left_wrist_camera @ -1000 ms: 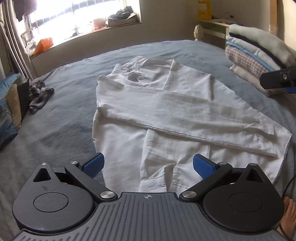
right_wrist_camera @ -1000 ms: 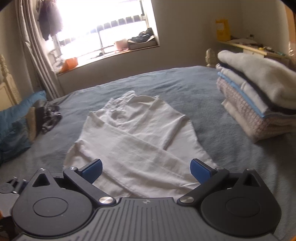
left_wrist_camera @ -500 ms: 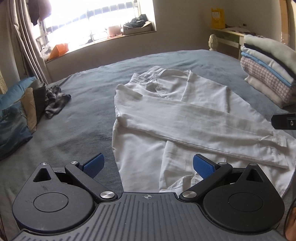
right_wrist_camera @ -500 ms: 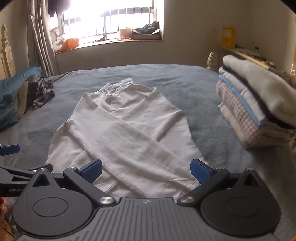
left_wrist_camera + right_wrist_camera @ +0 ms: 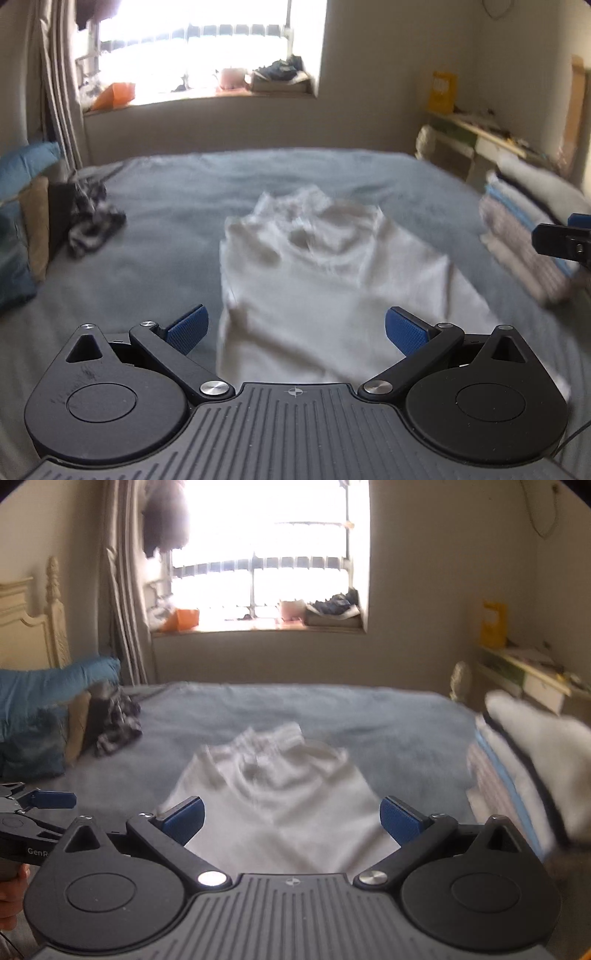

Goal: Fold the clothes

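Grey-blue bed [image 5: 166, 236] under a bright window; left wrist view: white shirt [image 5: 325, 280] lies blurred mid-bed, left gripper [image 5: 295, 328] spread wide and empty above its near edge. Right wrist view: right gripper [image 5: 291, 818] also released, nothing held, folded stack [image 5: 517, 775] just right of the shirt.

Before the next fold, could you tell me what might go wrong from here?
1. Both tongs, left and right, are open and hold nothing; grabbing only the top layer of the shirt could undo the sleeve folds.
2. The stack sits close on the shirt's right; a wide swing might topple it.
3. Both views are blurred, so aiming at an edge may be off.
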`<state>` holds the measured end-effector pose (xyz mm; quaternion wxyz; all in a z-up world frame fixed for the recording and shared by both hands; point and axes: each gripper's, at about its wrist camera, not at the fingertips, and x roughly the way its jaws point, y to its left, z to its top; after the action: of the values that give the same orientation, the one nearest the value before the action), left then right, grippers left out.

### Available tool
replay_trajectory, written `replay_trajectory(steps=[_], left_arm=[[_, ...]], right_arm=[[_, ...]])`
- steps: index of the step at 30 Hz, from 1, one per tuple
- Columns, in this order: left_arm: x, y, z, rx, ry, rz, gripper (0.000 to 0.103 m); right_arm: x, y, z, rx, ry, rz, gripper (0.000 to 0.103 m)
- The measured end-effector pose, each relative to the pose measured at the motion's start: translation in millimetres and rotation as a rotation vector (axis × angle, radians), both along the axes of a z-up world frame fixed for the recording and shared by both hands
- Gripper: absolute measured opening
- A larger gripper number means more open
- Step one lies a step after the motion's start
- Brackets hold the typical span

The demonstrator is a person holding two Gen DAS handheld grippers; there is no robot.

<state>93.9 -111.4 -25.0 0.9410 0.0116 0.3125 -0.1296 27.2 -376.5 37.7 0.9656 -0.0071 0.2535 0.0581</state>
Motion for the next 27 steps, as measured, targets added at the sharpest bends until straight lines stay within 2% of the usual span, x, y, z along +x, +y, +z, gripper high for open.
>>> replay_trajectory(steps=[4, 6, 9, 12, 15, 18, 23, 27], left_arm=[[49, 7, 18, 0.018, -0.004, 0.071, 0.103], [79, 10, 21, 0.063, 0.009, 0.088, 0.103], [125, 8, 20, 0.146, 0.068, 0.083, 0.103], [167, 3, 8, 0.187, 0.111, 0.084, 0.103], [200, -3, -7, 0.198, 0.092, 0.135, 0.103], [233, -9, -22, 0.163, 0.078, 0.166, 0.103], [287, -23, -44, 0.112, 0.074, 0.172, 0.102], [323, -33, -62, 0.066, 0.131, 0.184, 0.091]], right_arm=[[54, -6, 20, 0.021, -0.020, 0.065, 0.103], [81, -8, 25, 0.039, -0.022, 0.088, 0.103], [122, -14, 26, 0.088, -0.021, 0.116, 0.103], [167, -19, 22, 0.141, -0.001, 0.160, 0.103], [218, -19, 9, 0.152, 0.053, 0.180, 0.103], [269, -24, -13, 0.203, 0.139, 0.148, 0.103], [350, -40, -60, 0.355, 0.311, 0.075, 0.101], [402, -50, -98, 0.489, 0.408, 0.041, 0.092]])
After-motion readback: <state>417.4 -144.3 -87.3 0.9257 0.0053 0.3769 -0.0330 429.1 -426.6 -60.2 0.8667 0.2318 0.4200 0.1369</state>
